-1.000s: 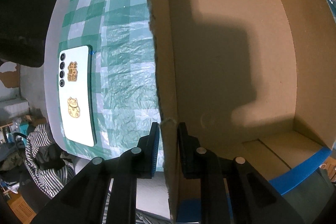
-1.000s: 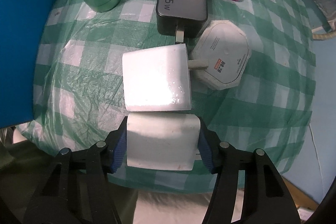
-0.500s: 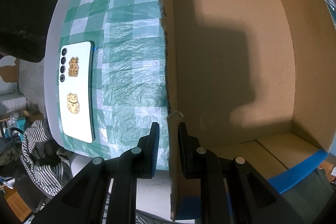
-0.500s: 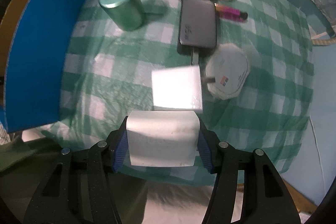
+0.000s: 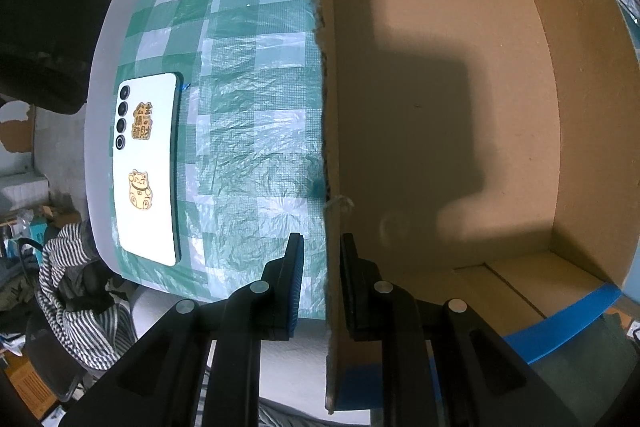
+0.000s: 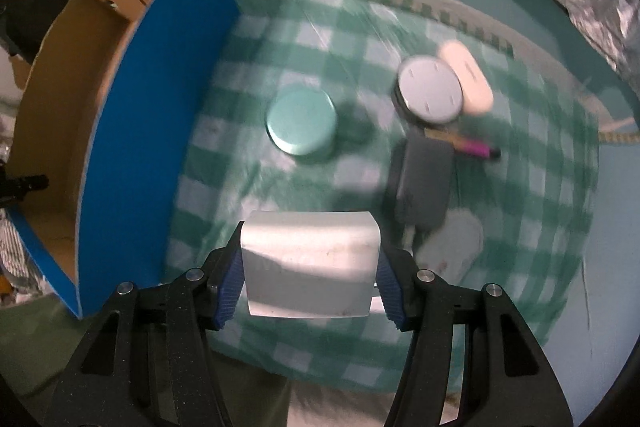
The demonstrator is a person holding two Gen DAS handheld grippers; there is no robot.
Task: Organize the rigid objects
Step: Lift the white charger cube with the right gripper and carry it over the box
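In the right wrist view my right gripper (image 6: pixel 309 267) is shut on a white rectangular block (image 6: pixel 308 239) and holds it above the green checked cloth. The open cardboard box (image 6: pixel 152 107), blue outside and brown inside, stands to the left of it. In the left wrist view my left gripper (image 5: pixel 321 243) is shut on the ragged near wall of the same box (image 5: pixel 580 67), one finger outside and one inside. The box floor is bare and crossed by a shadow.
On the cloth beyond the block lie a green round tin (image 6: pixel 301 125), a grey disc (image 6: pixel 430 95), a white oval (image 6: pixel 466 77), a pink lighter (image 6: pixel 476 149), a dark power bank (image 6: pixel 424 183) and a white flat pad (image 6: pixel 452 243). A white phone (image 5: pixel 146 167) lies left of the box.
My right gripper has risen with the white block and moved left toward the box, so the table objects look smaller and blurred. The left gripper keeps its hold on the box wall.
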